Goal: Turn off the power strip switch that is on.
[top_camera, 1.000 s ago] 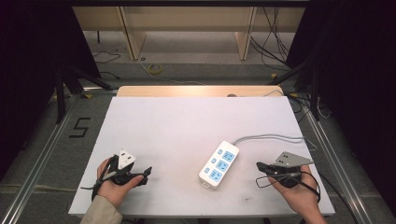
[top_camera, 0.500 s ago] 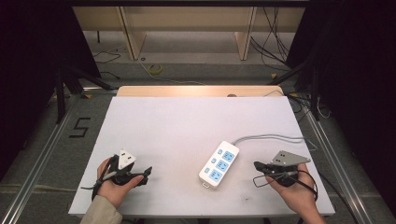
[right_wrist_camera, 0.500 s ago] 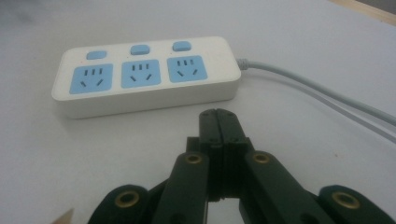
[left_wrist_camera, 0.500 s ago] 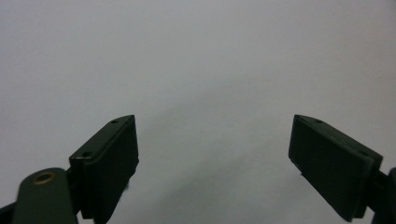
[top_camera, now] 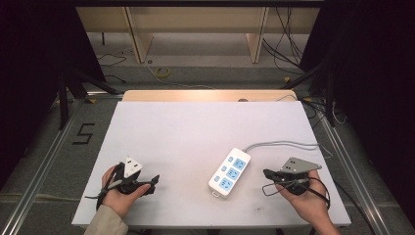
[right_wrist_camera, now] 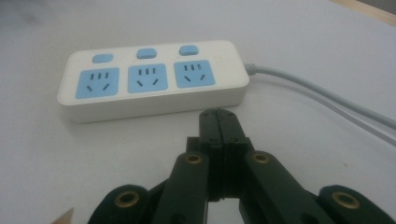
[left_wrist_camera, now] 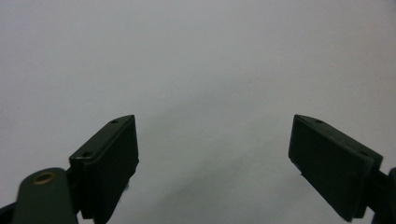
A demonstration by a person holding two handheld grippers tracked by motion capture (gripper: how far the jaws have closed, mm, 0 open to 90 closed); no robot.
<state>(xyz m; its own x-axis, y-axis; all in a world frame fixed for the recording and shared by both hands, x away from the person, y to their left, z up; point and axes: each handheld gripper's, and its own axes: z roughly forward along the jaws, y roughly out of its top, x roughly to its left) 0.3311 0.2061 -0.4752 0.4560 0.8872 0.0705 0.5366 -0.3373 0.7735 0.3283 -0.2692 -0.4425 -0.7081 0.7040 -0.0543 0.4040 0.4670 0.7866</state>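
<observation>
Currently, step: we judge the approach to the power strip [right_wrist_camera: 154, 79] has begun; nothing gripped yet.
Right gripper [right_wrist_camera: 218, 116]: our jaws pressed together, empty, strip just ahead of the tips on the worktop [top_camera: 186, 132].
Left gripper [left_wrist_camera: 212, 149]: our jaws wide, empty, bare worktop ahead.
Next move: we likely need to part the right jaws or press a switch.

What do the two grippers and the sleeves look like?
Both grippers are black with two flat jaws and brass-coloured pivots. The left gripper carries a white three-cornered plate, the right gripper a grey one, and thin black cables loop from each. The left arm wears a beige sleeve.
</observation>
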